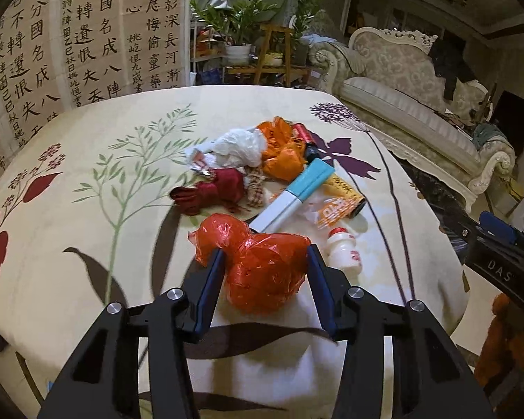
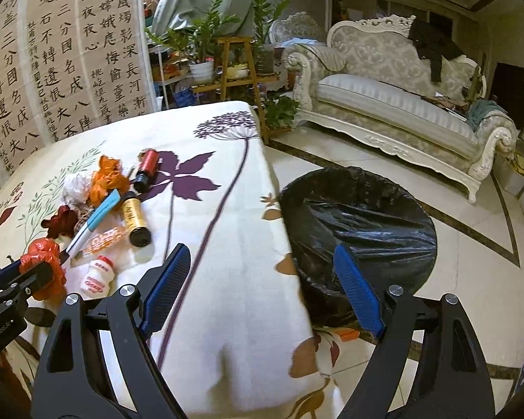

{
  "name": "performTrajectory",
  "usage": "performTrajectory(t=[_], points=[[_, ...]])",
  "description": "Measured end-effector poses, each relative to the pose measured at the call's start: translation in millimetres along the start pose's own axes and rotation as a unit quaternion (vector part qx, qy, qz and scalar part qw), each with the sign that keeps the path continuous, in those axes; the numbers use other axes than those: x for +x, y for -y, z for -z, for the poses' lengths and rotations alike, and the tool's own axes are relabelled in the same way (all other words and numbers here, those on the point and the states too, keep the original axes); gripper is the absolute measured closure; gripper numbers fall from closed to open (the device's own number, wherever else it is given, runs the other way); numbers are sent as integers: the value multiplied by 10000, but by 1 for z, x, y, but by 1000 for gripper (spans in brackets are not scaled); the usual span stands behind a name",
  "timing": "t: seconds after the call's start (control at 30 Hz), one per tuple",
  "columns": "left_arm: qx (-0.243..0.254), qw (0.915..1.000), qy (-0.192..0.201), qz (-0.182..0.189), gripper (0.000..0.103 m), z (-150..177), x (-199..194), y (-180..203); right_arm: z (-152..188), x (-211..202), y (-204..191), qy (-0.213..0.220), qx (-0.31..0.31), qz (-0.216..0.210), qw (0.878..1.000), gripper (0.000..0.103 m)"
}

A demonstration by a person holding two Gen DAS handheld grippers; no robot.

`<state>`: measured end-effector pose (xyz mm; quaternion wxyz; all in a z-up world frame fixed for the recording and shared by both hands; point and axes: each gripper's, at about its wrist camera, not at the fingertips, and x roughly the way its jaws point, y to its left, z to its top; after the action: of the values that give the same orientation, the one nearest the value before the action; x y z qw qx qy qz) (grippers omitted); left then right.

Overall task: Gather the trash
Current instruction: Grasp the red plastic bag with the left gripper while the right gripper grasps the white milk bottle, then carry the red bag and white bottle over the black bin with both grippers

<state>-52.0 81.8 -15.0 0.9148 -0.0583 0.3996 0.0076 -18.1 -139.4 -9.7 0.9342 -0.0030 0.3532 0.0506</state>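
My left gripper (image 1: 263, 255) is shut on a crumpled red plastic bag (image 1: 258, 262), held just above the table; the bag also shows in the right wrist view (image 2: 42, 265). Behind it lies a trash pile: a small white yogurt bottle (image 1: 342, 249), a blue-and-white box (image 1: 290, 193), a gold can (image 1: 346, 192), an orange bag (image 1: 283, 150), white crumpled plastic (image 1: 237, 146) and a dark red wrapper (image 1: 209, 192). My right gripper (image 2: 258, 279) is open and empty over the table's right edge, next to a black-lined trash bin (image 2: 359, 230) on the floor.
The table wears a cream floral cloth (image 1: 87, 209). A red can (image 2: 148, 166) lies at the pile's far side. A white sofa (image 2: 401, 104), plant stands (image 2: 237, 63) and a calligraphy screen (image 1: 70, 35) stand behind. My right gripper shows at the right edge of the left view (image 1: 499, 255).
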Motion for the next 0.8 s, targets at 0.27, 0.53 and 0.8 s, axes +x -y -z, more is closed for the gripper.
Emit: performTrajectory(t=[0.27, 0.53, 0.8], points=[[-182, 9997, 70, -147, 56, 5, -7, -27, 1, -4, -38, -38, -306, -307, 9991, 21], [-383, 9980, 194, -464, 56, 7, -11, -65, 7, 1, -88, -214, -675, -635, 9955, 37], [-538, 9958, 236, -705, 56, 9, -9, -90, 15, 13, -109, -523, -847, -829, 9916, 54]])
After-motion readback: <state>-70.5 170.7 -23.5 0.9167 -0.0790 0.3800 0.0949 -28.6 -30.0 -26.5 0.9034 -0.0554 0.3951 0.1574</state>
